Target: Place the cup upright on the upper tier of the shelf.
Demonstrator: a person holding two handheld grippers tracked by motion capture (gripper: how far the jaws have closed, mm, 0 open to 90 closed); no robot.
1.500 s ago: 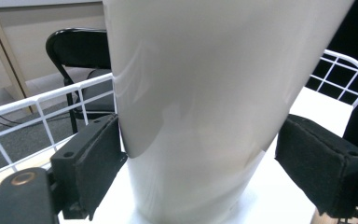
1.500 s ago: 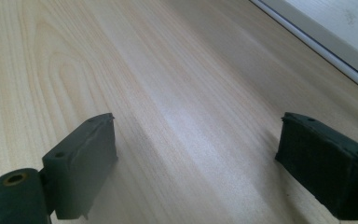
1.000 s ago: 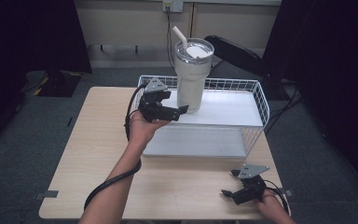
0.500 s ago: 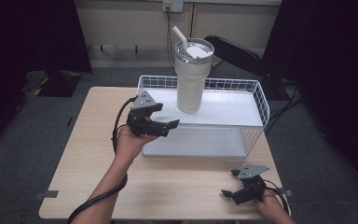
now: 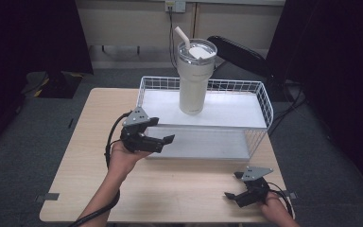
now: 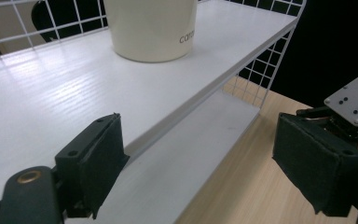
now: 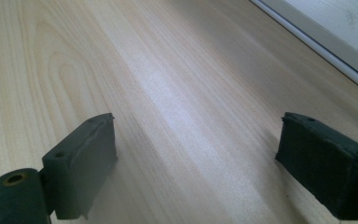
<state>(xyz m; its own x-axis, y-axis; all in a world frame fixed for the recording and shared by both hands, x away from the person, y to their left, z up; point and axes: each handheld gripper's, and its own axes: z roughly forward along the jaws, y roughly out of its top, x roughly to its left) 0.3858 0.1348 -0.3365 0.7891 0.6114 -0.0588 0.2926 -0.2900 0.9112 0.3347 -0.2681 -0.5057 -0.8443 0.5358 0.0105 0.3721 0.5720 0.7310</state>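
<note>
A tall cream tumbler [image 5: 196, 78] with a clear lid and a straw stands upright on the upper white shelf of a wire rack [image 5: 264, 101]. My left gripper [image 5: 164, 141] hovers open and empty at the rack's front left edge, level with the upper shelf and pointing right. Its own view looks along that shelf [image 6: 51, 93] toward the tumbler's base [image 6: 151, 28], with the jaws [image 6: 200, 154] wide apart. My right gripper [image 5: 231, 196] rests open near the table's front right corner. Bare wood lies between its pads [image 7: 196, 149].
The rack sits across the back right of the wooden table [image 5: 85, 156], with a lower shelf [image 6: 186, 154] under the upper one. A dark chair [image 5: 236, 49] stands behind the rack. Cables trail from both grippers toward the front edge.
My left gripper has drawn back from beside the tumbler, moving down and toward me to the rack's front edge. The tumbler stays standing. The right gripper has not moved.
</note>
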